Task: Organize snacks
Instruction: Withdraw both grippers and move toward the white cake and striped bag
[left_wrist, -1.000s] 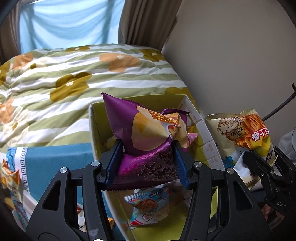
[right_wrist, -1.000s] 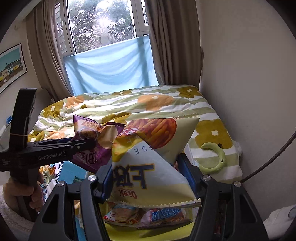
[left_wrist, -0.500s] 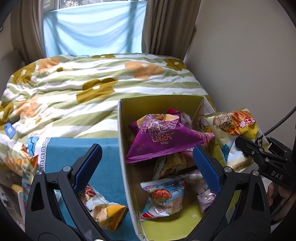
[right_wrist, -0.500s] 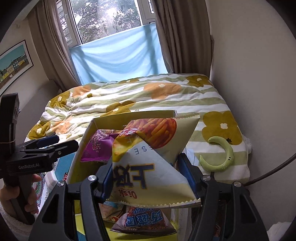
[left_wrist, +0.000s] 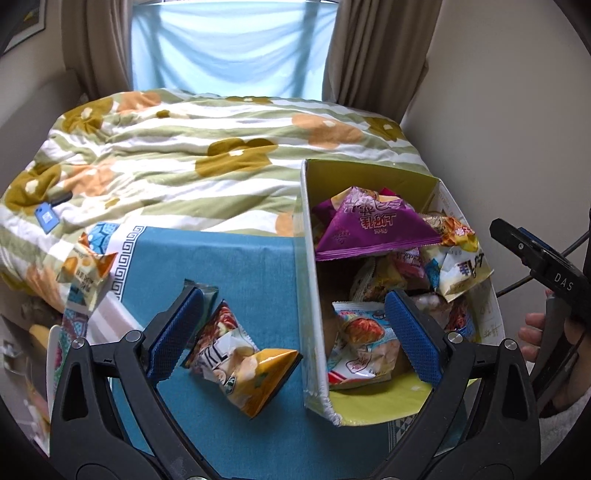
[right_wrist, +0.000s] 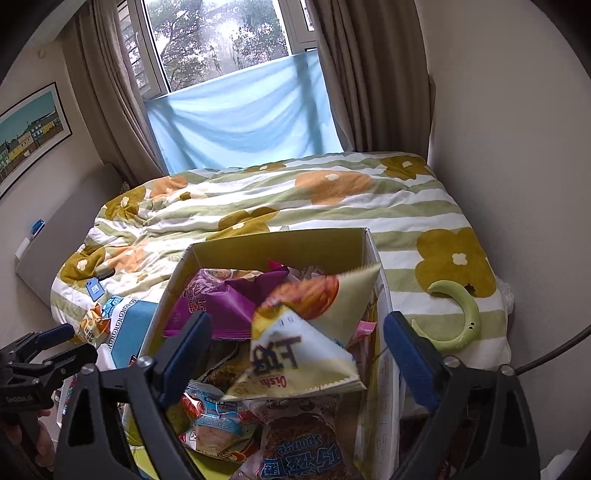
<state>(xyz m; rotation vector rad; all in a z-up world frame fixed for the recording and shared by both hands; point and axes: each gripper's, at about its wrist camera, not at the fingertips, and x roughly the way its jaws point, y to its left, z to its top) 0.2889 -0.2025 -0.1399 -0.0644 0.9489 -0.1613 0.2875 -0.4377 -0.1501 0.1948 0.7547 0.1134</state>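
Note:
An open cardboard box (left_wrist: 309, 280) (right_wrist: 295, 242) sits on the bed, holding several snack bags. A purple bag (left_wrist: 369, 229) (right_wrist: 218, 302) lies on top of the pile. A cream and orange bag (right_wrist: 306, 339) (left_wrist: 461, 262) lies loose over the box between my right fingers. My right gripper (right_wrist: 297, 350) is open above the box. My left gripper (left_wrist: 293, 336) is open and empty, straddling the box's left wall. A yellow and white bag (left_wrist: 240, 354) lies on the blue cloth (left_wrist: 236, 266) between its fingers. An orange bag (left_wrist: 86, 266) (right_wrist: 90, 325) lies at the cloth's left edge.
A striped floral duvet (left_wrist: 207, 155) covers the bed behind the box. A green crescent toy (right_wrist: 461, 317) lies on the duvet to the right of the box. A wall runs close along the right. A window with curtains stands behind the bed.
My left gripper dropped the purple bag into the box, opened and drew back to the left. My right gripper opened and let go of the cream and orange bag over the box.

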